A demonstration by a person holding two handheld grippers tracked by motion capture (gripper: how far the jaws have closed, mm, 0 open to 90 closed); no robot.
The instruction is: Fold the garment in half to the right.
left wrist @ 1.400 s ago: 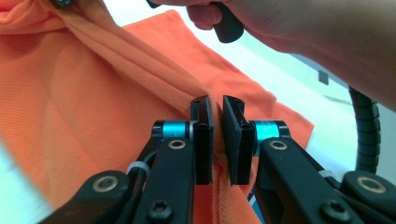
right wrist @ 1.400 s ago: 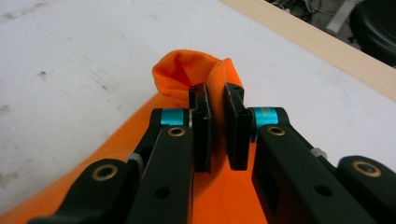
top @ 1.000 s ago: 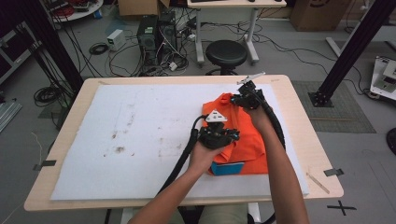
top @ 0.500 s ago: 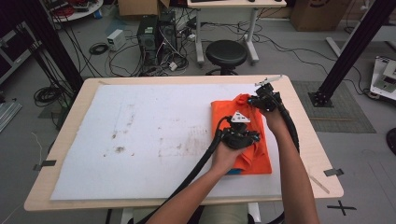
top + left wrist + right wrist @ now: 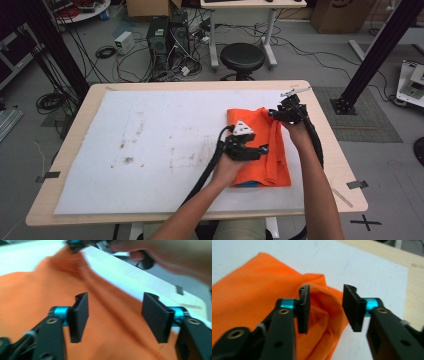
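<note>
The folded orange garment (image 5: pixel 260 150) lies on the right part of the white table cover (image 5: pixel 150 145), its right edge rucked into a ridge. My left gripper (image 5: pixel 262 149) hovers over the cloth's middle, jaws just opened wide, gripping nothing. My right gripper (image 5: pixel 274 116) sits at the far right corner, jaws just parted around a raised fold (image 5: pixel 324 307), pads clear of it.

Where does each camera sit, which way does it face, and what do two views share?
High view: above the person's side, facing forward and down on the table; both forearms, left gripper, right gripper.
Left gripper view: rides the left gripper, along open jaws over orange cloth.
Right gripper view: rides the right gripper, open.
Shared: the cloth.
</note>
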